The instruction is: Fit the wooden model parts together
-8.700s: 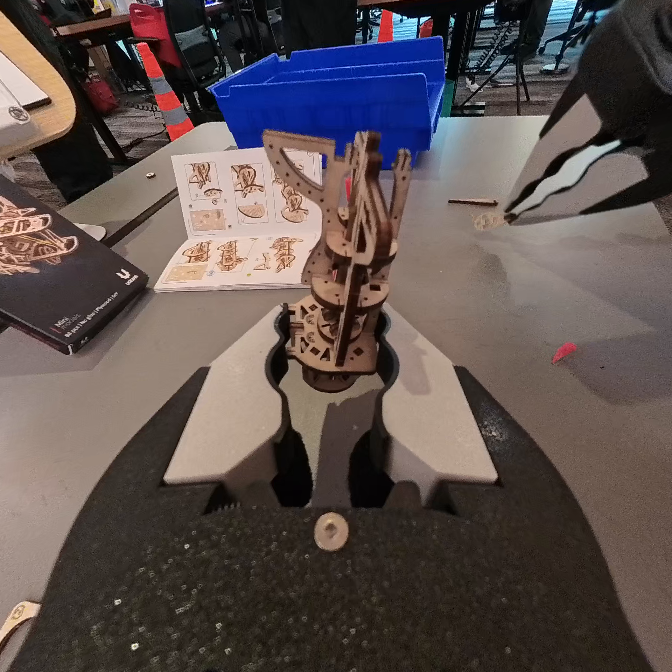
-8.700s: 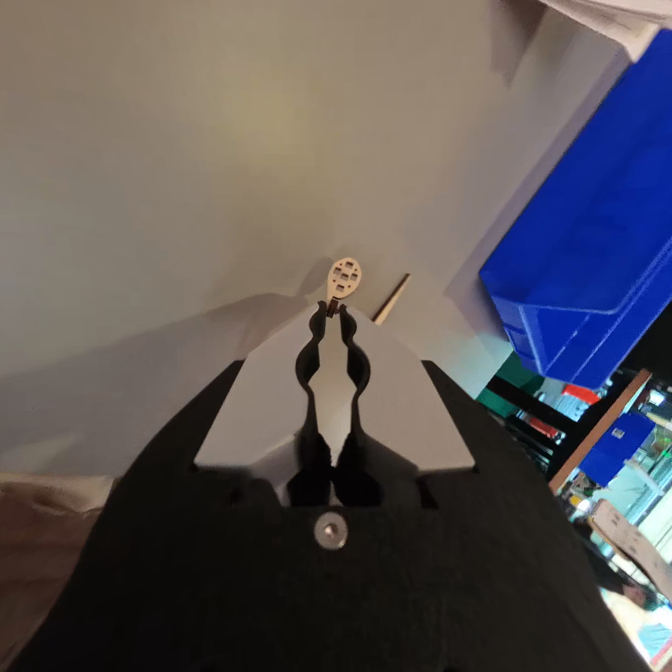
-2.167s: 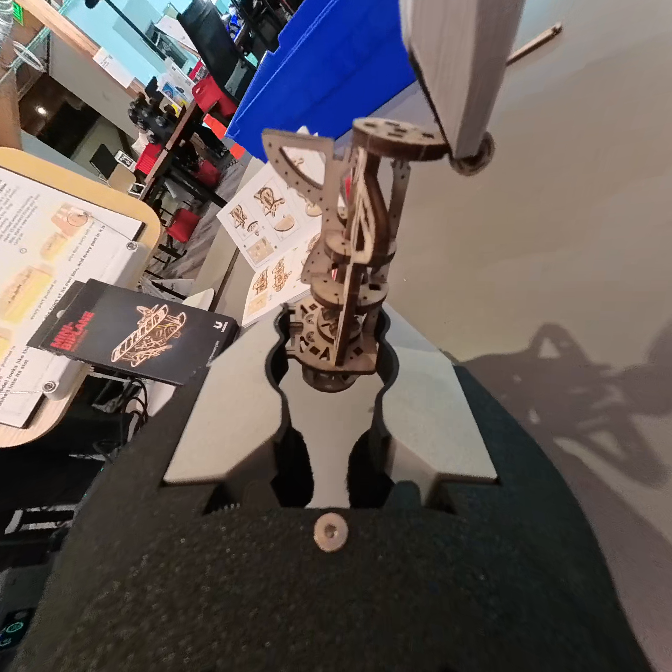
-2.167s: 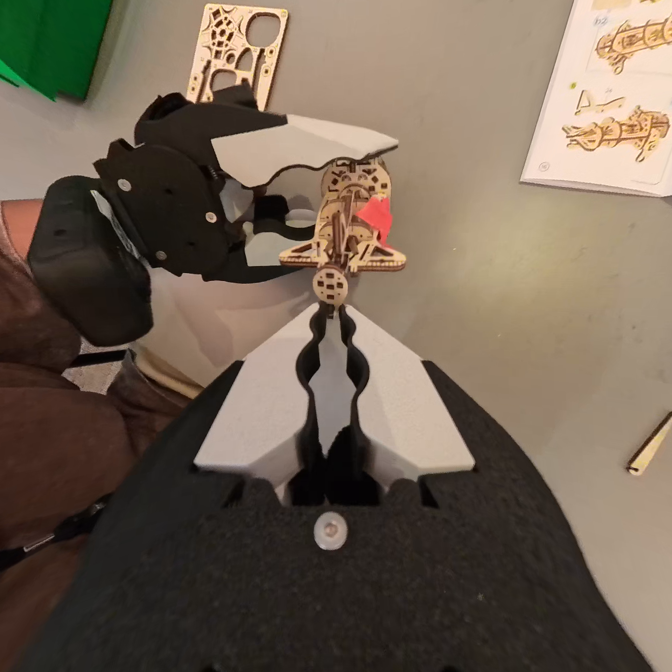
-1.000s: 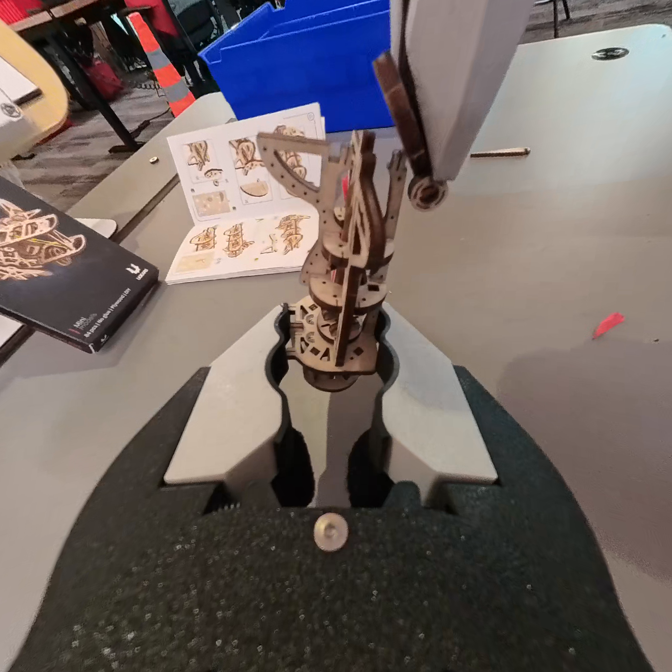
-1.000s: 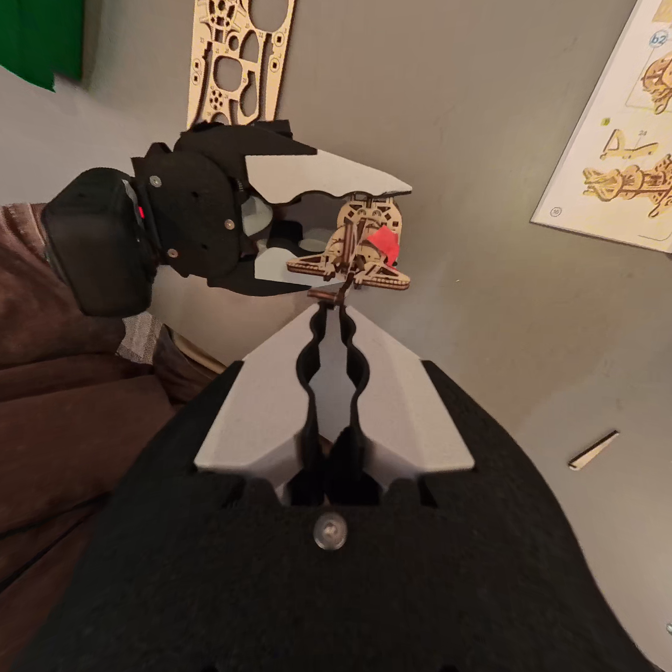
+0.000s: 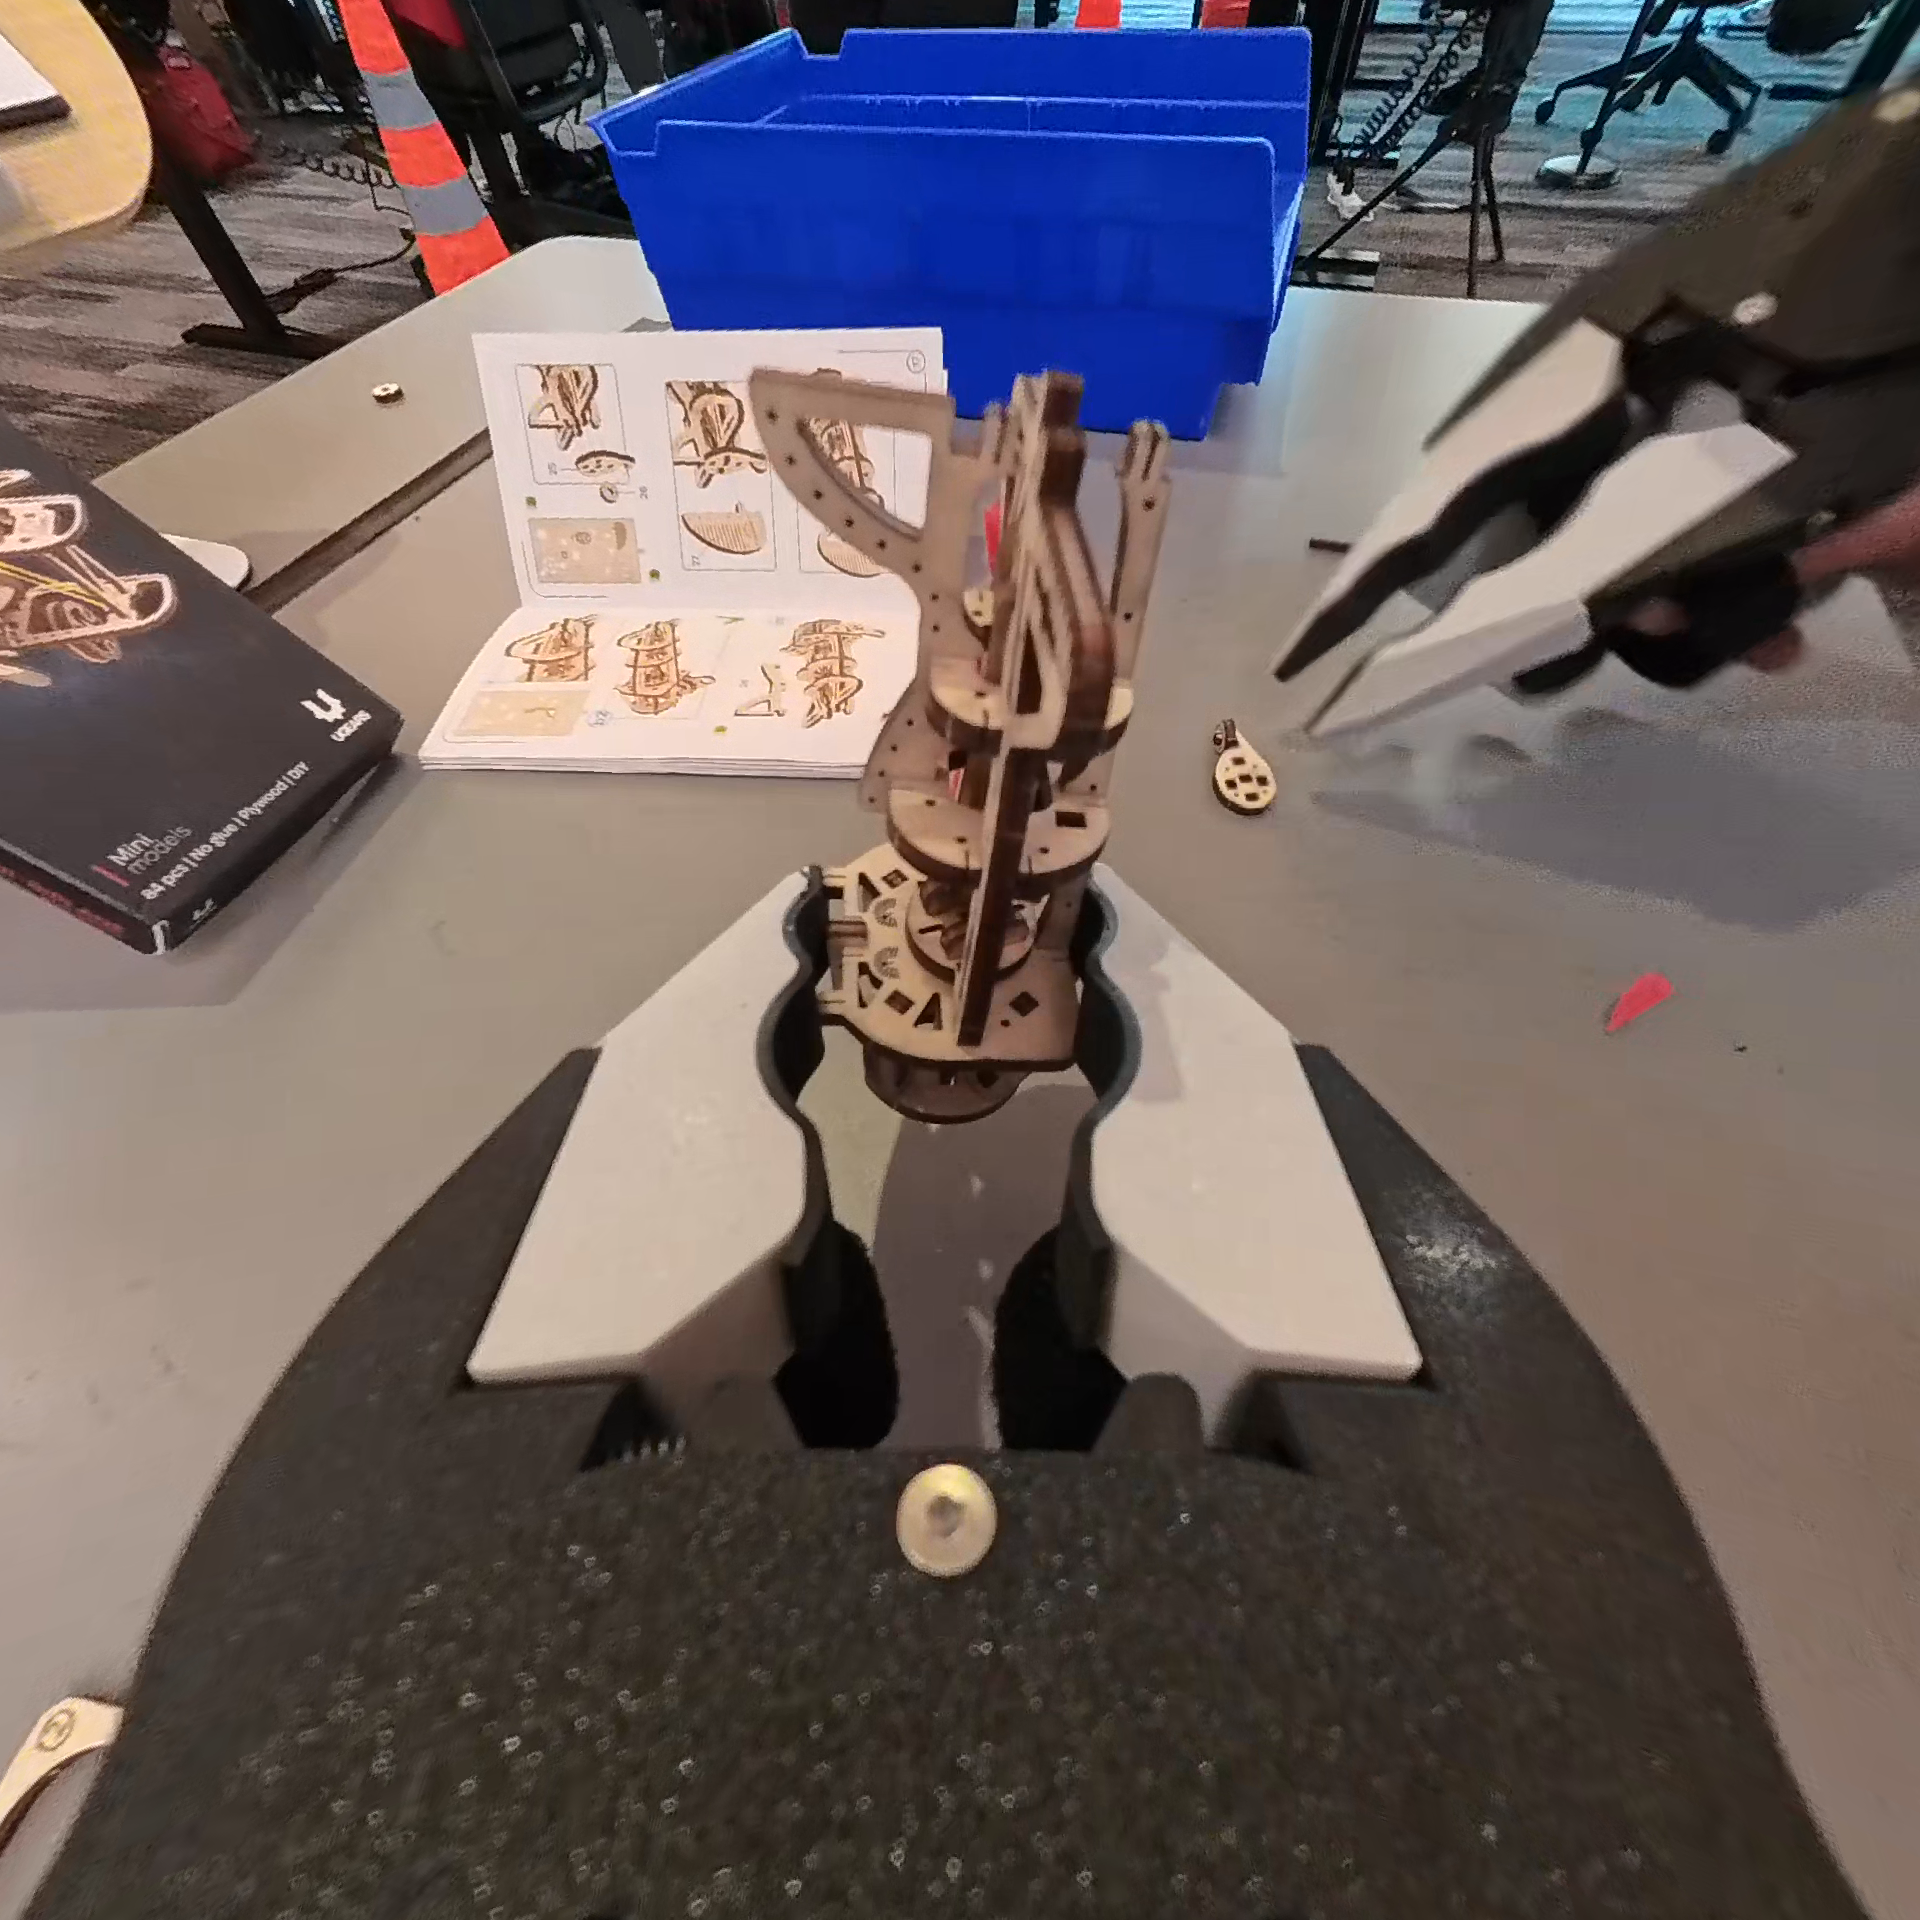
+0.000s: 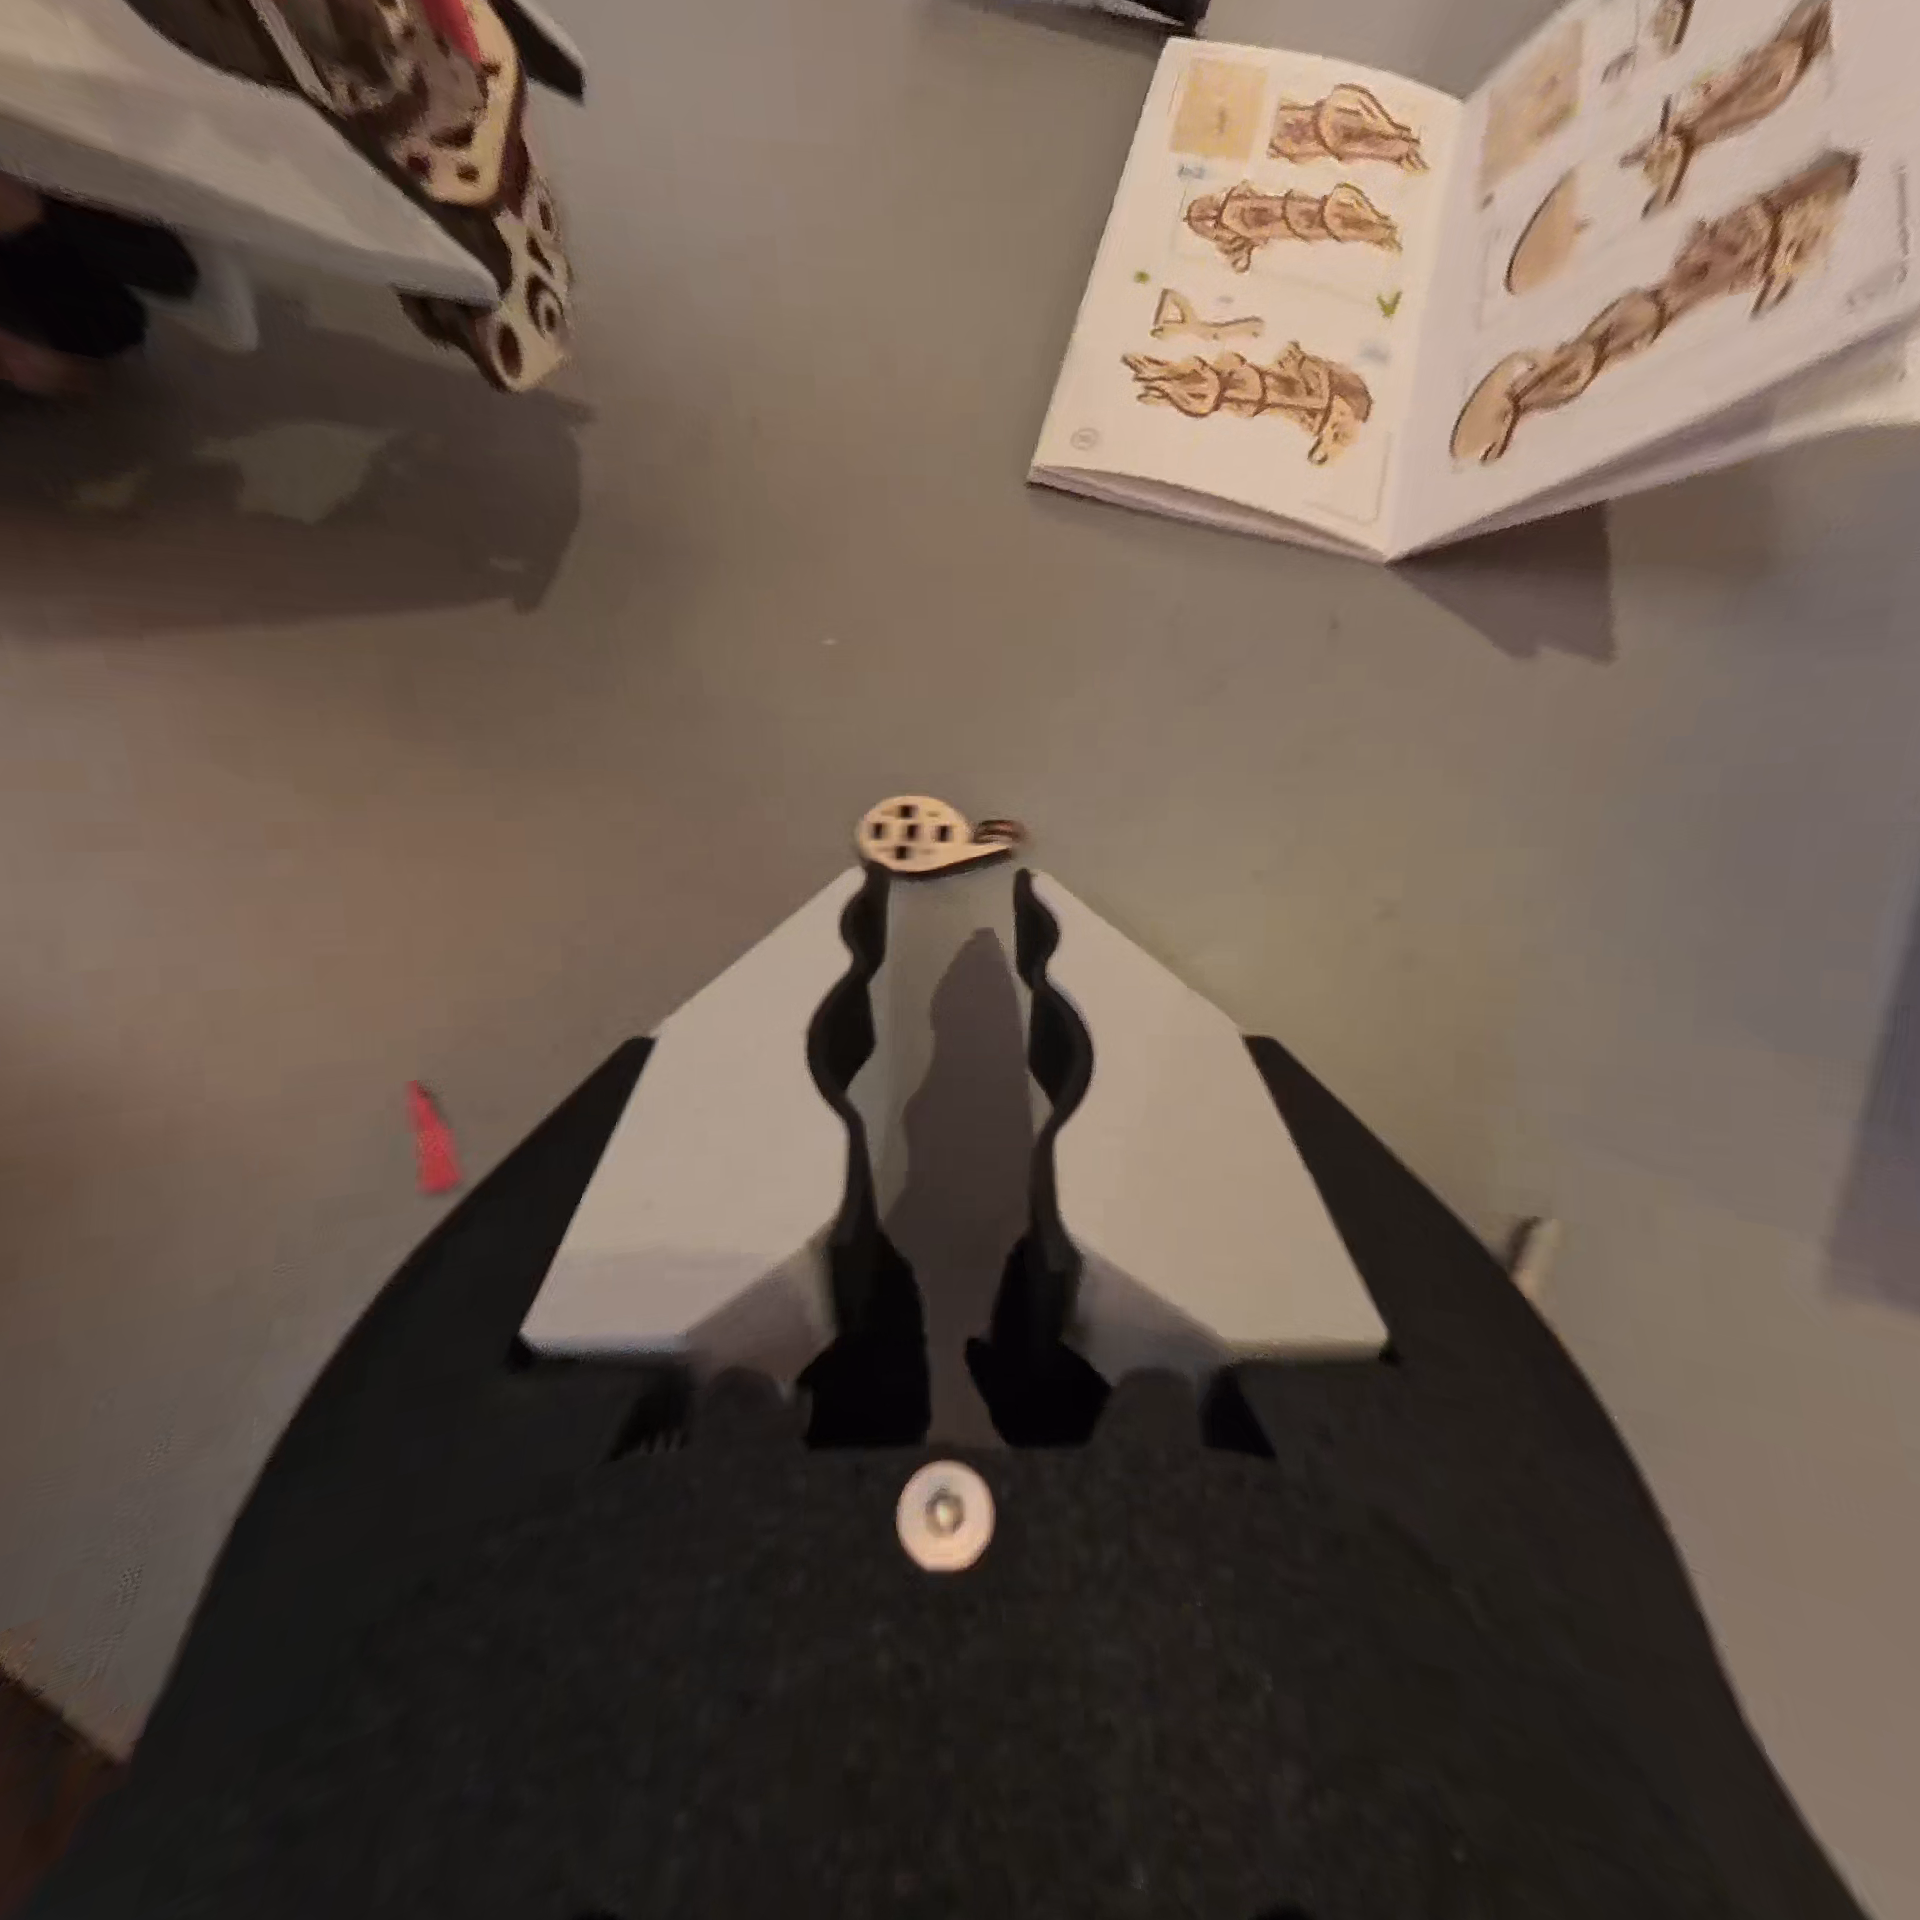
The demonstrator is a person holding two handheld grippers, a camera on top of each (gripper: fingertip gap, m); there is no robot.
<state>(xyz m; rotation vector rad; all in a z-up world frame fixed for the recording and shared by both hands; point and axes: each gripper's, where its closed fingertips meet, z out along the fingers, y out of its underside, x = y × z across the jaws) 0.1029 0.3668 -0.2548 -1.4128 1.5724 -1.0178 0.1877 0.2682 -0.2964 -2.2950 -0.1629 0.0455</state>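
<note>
My left gripper is shut on the base of a partly built wooden model and holds it upright above the grey table. The model's end also shows, blurred, in the right wrist view at the top left. A small teardrop-shaped wooden part with square holes lies flat on the table to the model's right. My right gripper is open and empty, its tips just short of that part. In the left wrist view it hovers to the right of the part.
An open instruction booklet lies behind the model and shows in the right wrist view. A blue bin stands at the back. A black box lies at the left. A red scrap lies at the right. From the right gripper's tips to the red scrap is close to 10 cm. The right camera catches it too, in the right wrist view.
My right gripper held the small part at the model's top a second ago. It has since moved away to the right and opened, and the part now lies on the table.
</note>
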